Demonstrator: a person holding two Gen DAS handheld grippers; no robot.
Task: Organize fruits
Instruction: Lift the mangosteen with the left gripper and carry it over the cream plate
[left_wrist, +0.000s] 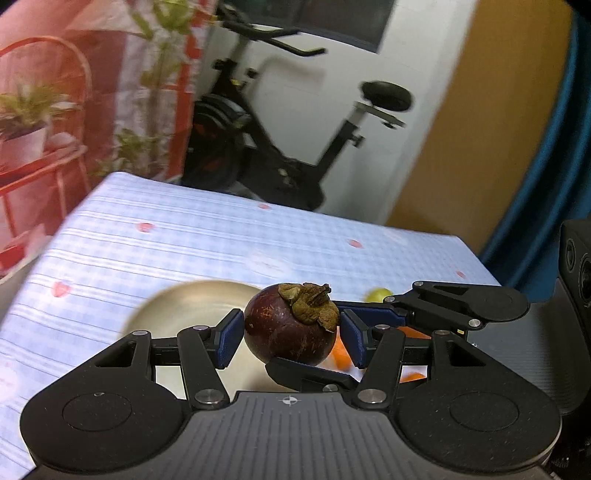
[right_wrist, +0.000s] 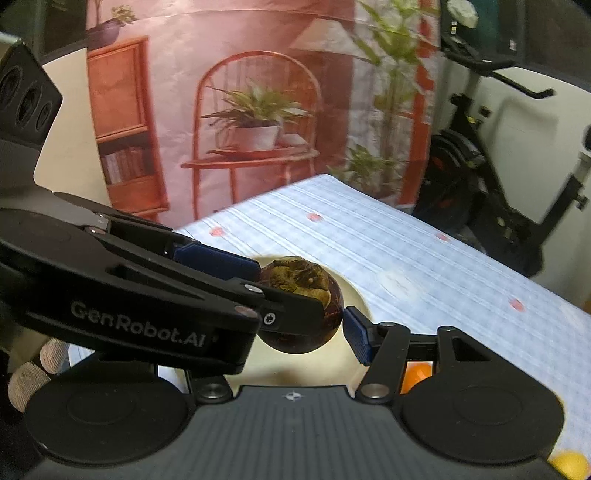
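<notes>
A dark purple mangosteen (left_wrist: 290, 325) with a brown-green cap hangs above a cream plate (left_wrist: 192, 306), between the blue pads of both grippers. My left gripper (left_wrist: 290, 332) has a pad close on each side of the fruit. My right gripper (right_wrist: 301, 314) reaches in from the right; one of its fingers (left_wrist: 373, 314) lies beside the fruit and another passes under it. In the right wrist view the mangosteen (right_wrist: 303, 306) sits between my right pad (right_wrist: 356, 334) and the left gripper's arm (right_wrist: 147, 295), over the plate (right_wrist: 354, 291).
Orange fruits (left_wrist: 341, 356) lie on the blue checked tablecloth (left_wrist: 184, 236) behind the fingers, with a green-yellow fruit (left_wrist: 376, 294) further back. An orange (right_wrist: 415, 373) and a yellow fruit (right_wrist: 569, 465) show at lower right. An exercise bike (left_wrist: 277, 122) stands beyond the table.
</notes>
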